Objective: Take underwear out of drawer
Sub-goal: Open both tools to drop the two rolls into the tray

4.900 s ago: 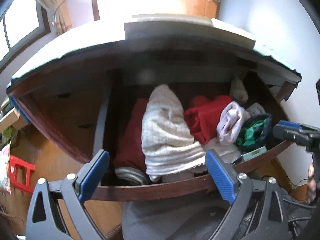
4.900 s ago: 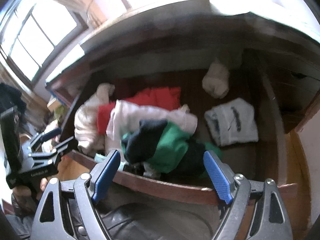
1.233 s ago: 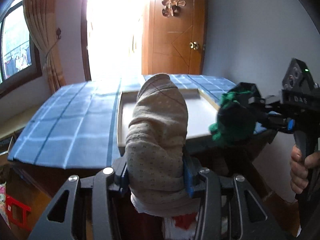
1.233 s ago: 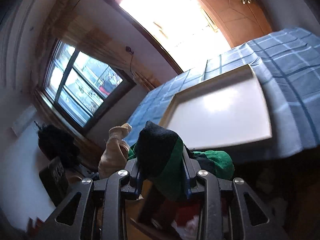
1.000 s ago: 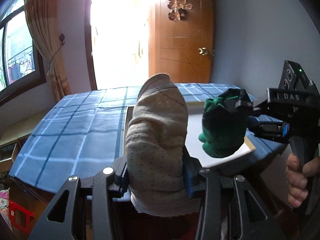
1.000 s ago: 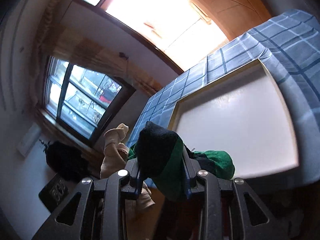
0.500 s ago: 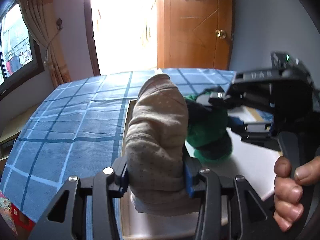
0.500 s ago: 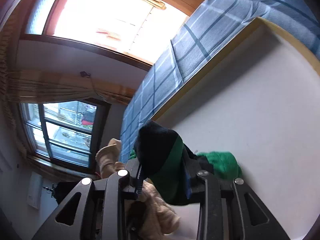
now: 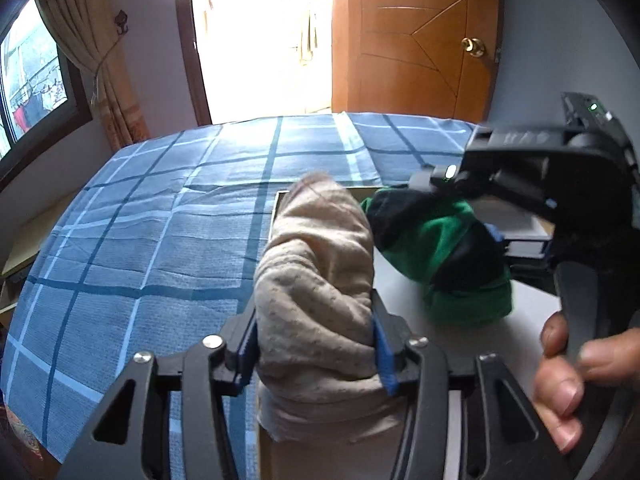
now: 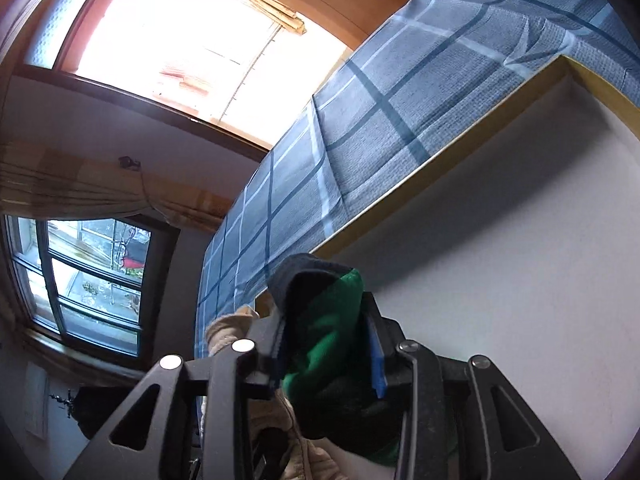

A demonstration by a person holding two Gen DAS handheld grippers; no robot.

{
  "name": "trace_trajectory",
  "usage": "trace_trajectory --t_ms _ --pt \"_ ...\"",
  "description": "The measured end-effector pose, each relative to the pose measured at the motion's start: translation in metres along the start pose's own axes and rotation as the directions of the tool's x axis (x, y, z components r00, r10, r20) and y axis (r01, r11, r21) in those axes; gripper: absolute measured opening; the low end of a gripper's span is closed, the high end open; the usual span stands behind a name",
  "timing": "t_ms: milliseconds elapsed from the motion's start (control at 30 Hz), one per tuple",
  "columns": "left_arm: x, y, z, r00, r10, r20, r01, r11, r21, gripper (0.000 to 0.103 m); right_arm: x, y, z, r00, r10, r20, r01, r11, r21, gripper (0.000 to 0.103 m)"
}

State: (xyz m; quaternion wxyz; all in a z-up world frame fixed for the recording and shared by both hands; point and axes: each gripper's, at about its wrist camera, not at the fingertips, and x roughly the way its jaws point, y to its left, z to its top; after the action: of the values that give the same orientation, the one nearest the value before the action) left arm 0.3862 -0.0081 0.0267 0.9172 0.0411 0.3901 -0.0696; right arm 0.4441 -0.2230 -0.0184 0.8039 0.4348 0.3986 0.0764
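Hovering over the white tray (image 9: 532, 304) on the blue checked cloth (image 9: 160, 220), both tongs carry garments lifted from the drawer, which is out of view. The left tongs (image 9: 314, 354) have a beige underwear bundle (image 9: 316, 280) between their blue pads; the right tongs (image 10: 328, 356) have a green-and-black underwear bundle (image 10: 324, 320) between theirs. Both pairs of jaws have just been opening, though the cloth still fills each gap and no clear space shows. The tray seems the intended drop spot, so each piece is held low above it for release. A person's hand (image 9: 576, 376) grips the right handle.
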Motion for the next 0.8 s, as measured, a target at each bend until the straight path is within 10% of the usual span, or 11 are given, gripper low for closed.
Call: trace_trajectory --t_ms 133,400,800 --pt "-0.002 -0.001 0.003 0.999 0.036 0.024 -0.036 0.999 0.009 0.071 -0.008 -0.002 0.008 0.998 0.061 0.026 -0.061 0.998 -0.006 0.071" --pt "-0.048 -0.005 0.0 0.989 0.02 0.144 -0.02 1.0 -0.003 0.099 -0.059 0.006 -0.001 0.985 0.138 0.106 -0.129 0.988 -0.088 0.071" --pt "-0.082 -0.04 -0.05 0.992 0.0 0.123 -0.01 0.997 0.079 0.099 -0.125 0.001 -0.063 0.976 0.184 0.12 -0.16 0.97 -0.183 0.071"
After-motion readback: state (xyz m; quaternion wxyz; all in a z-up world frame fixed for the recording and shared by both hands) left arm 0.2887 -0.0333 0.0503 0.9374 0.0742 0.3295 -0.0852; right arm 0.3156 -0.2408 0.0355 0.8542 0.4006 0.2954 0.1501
